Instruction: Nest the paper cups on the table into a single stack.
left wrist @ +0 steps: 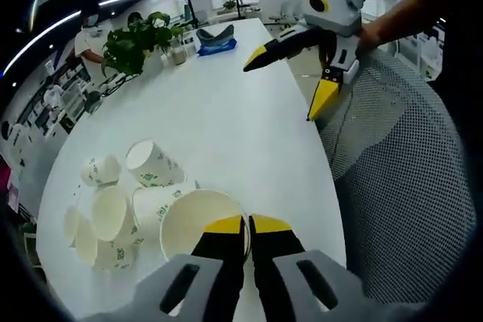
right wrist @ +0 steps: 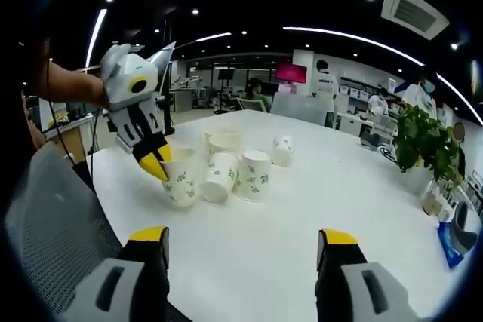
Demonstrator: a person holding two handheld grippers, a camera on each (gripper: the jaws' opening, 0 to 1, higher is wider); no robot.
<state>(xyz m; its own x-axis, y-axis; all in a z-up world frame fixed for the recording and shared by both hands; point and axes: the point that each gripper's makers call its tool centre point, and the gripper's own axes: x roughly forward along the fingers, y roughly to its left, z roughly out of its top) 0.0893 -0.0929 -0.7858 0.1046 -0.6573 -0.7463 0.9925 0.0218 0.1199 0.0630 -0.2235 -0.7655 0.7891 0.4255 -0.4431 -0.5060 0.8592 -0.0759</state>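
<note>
The left gripper [left wrist: 246,225] is pinching the rim of a paper cup [left wrist: 198,220] beside the cup cluster [left wrist: 124,201] on the counter [left wrist: 226,126]; the right gripper [right wrist: 241,239], jaws apart, is waiting farther away.

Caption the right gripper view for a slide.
Left tongs grip a paper cup by its rim; right tongs wait open.

The left gripper view looks from very near down over the paper cups [left wrist: 143,201] and along the white table [left wrist: 226,111] toward a potted plant [left wrist: 136,39]. The right gripper view faces across the same table [right wrist: 302,216], farther from the same cups [right wrist: 226,167].
</note>
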